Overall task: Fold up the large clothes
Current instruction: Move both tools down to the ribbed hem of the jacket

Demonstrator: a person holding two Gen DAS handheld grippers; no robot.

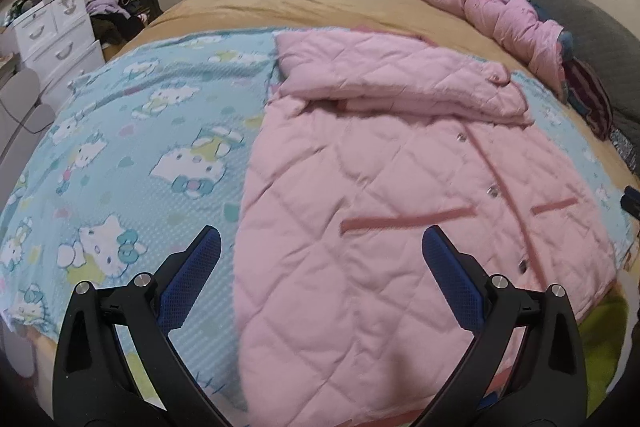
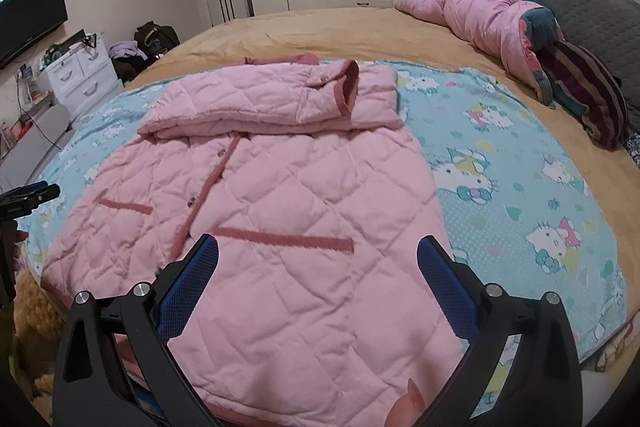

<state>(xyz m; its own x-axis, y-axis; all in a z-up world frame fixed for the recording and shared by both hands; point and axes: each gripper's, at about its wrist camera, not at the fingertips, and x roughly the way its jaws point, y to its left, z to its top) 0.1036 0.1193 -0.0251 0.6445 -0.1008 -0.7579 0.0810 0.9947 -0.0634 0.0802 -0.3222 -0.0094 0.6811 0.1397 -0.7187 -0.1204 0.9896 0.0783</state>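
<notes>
A pink quilted jacket (image 2: 256,195) lies front-up on a blue cartoon-cat blanket (image 2: 512,163), which is spread over the tan bed (image 2: 320,27). Its sleeves are folded across the chest, just below the collar. The left tool (image 1: 320,247) hangs over the jacket's hem edge nearest the blanket's open side, jaws wide apart, gripping nothing. The right tool (image 2: 318,251) hovers above the jacket's lower front near a pocket trim (image 2: 280,237), jaws likewise apart and empty.
</notes>
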